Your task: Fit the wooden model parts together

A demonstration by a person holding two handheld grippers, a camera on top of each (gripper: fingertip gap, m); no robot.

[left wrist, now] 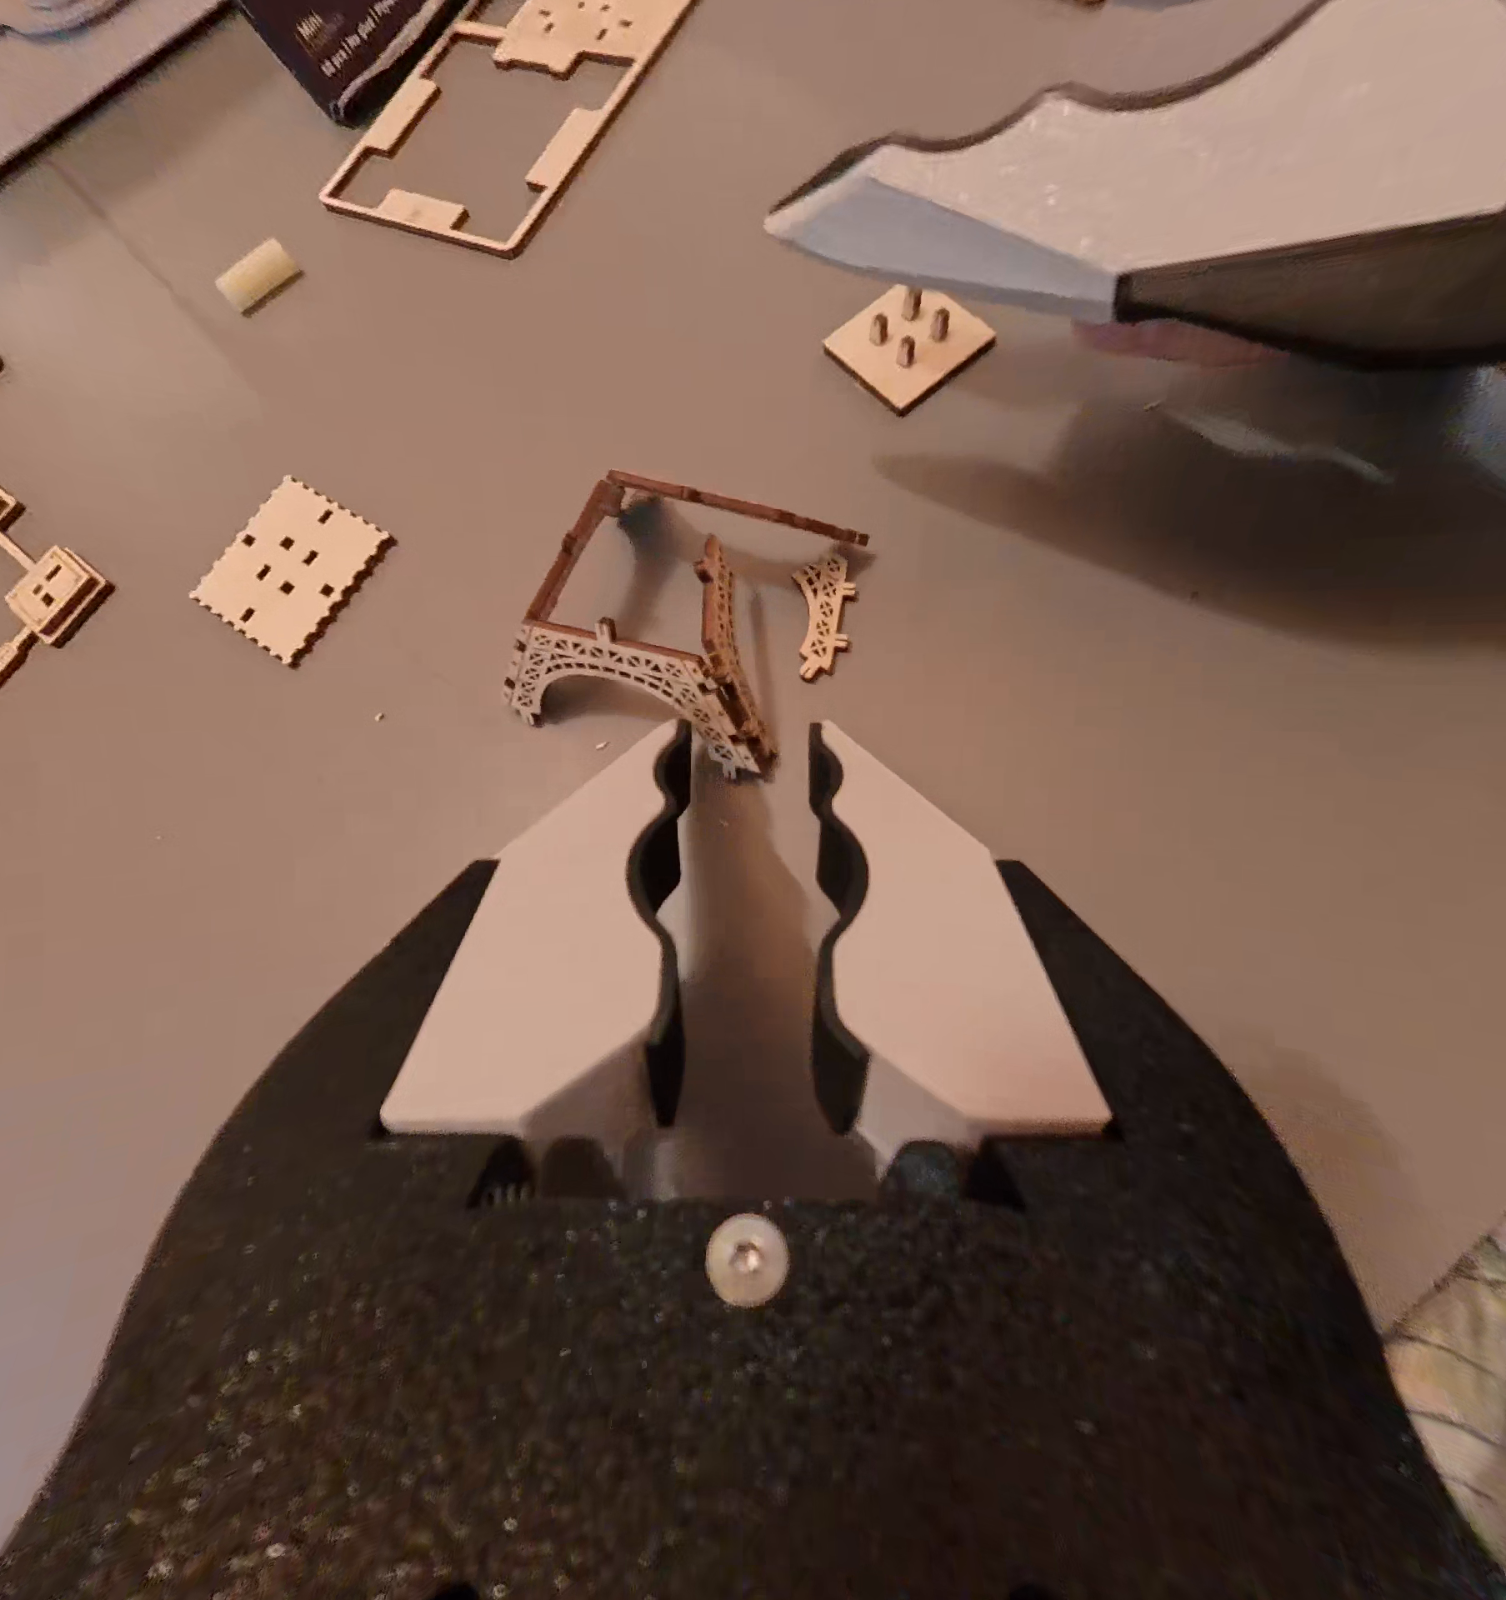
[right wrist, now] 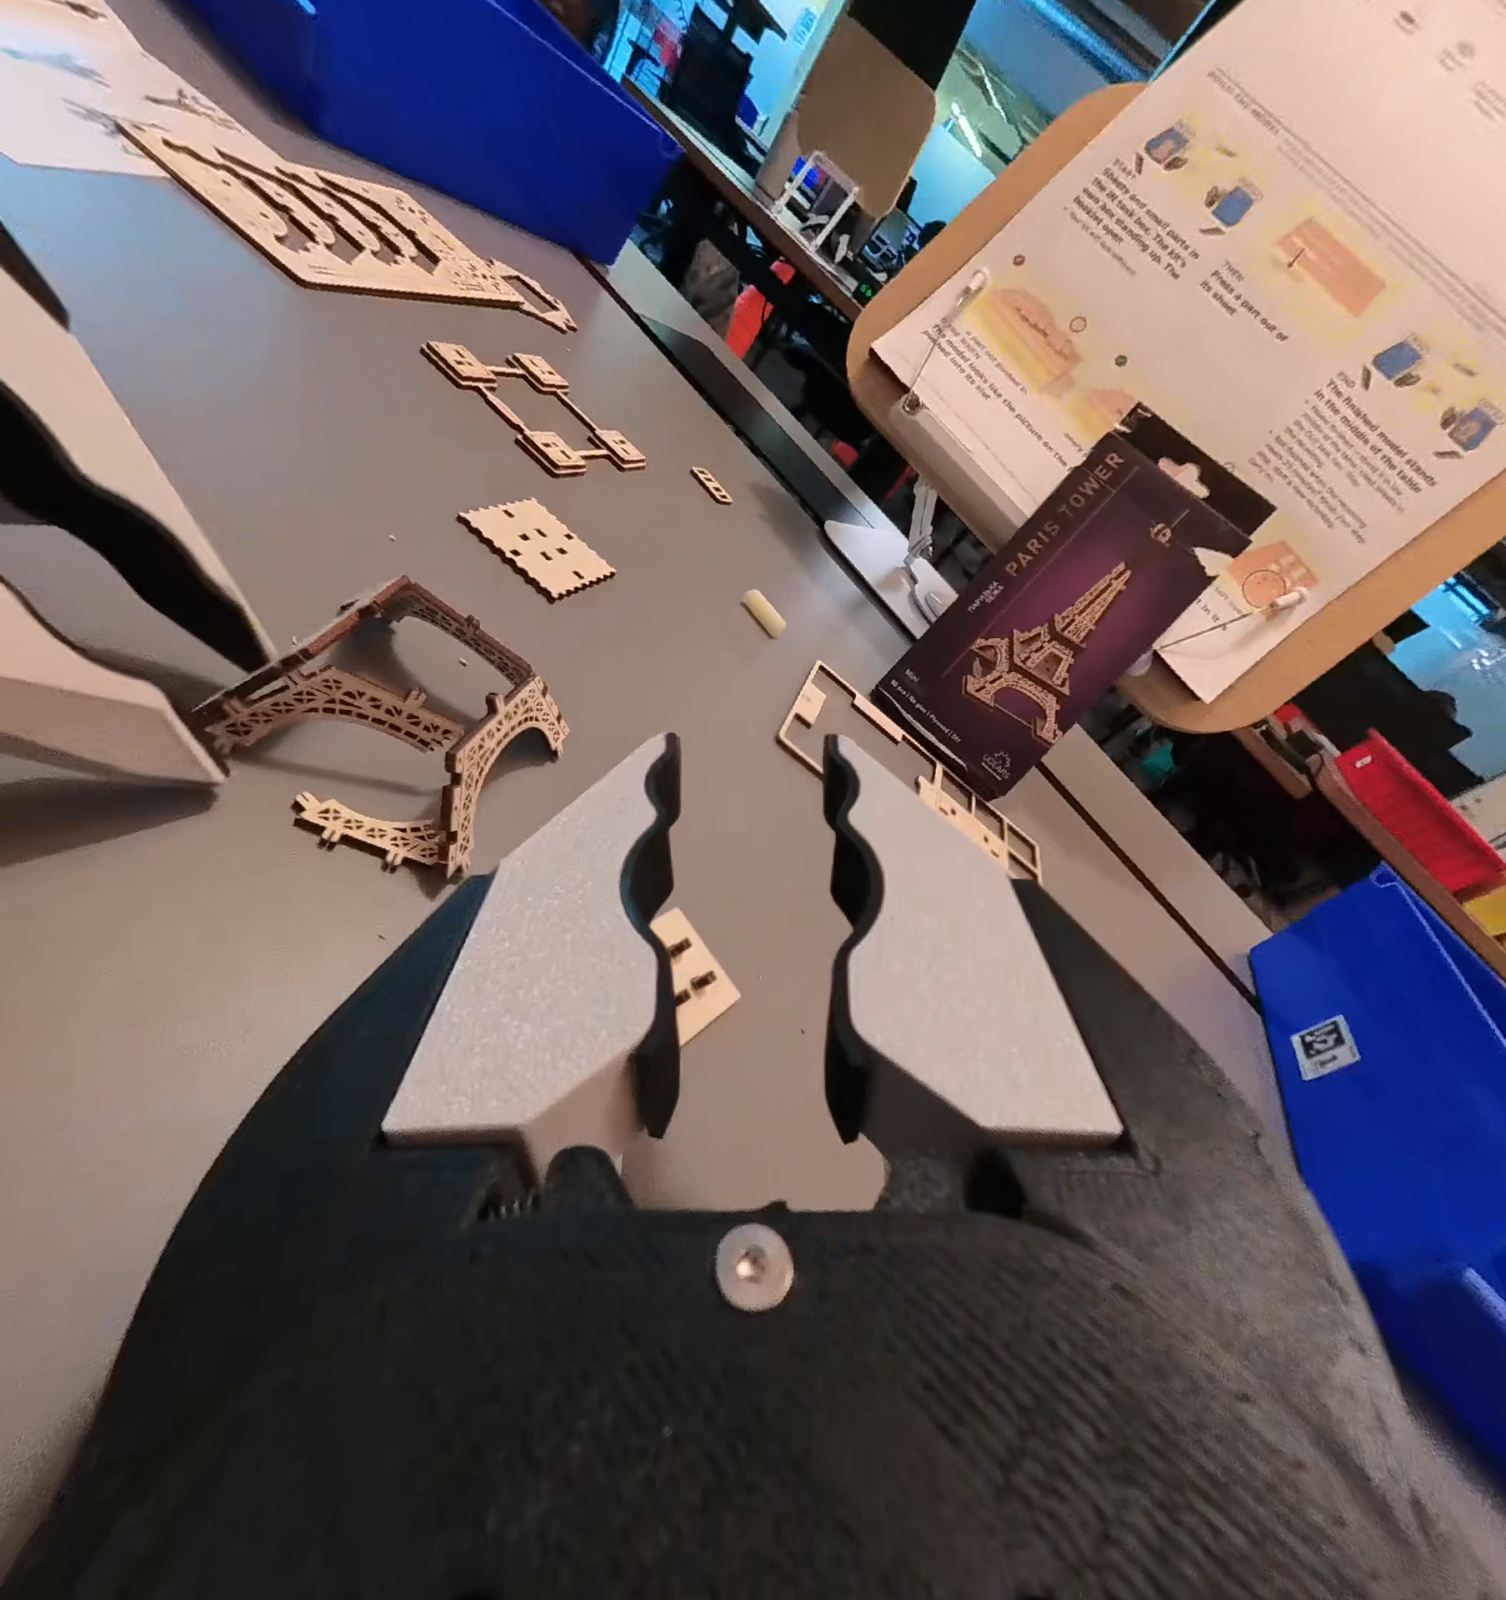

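Both tools gape narrowly and empty: the left tool (left wrist: pixel 749 736) sits just before the lattice arch base (left wrist: pixel 645 641) on the grey surface (left wrist: pixel 1078 779), left of the right tool (right wrist: pixel 749 749).

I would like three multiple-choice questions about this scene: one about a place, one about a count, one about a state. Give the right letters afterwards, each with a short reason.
1. Where is the loose arch piece?
A) flat on the table, beside the partly built base
B) in a blue bin
C) on the slotted square

2. How many pegs stand on the small square plate?
A) two
B) four
C) six

3. What is the state of the left tool?
A) shut on an arch
B) shut and empty
C) open

Answers:
1 A, it lies flat on the grey surface, right of the base.
2 B, four upright pegs show.
3 C, a wide gap shows between its fingers.
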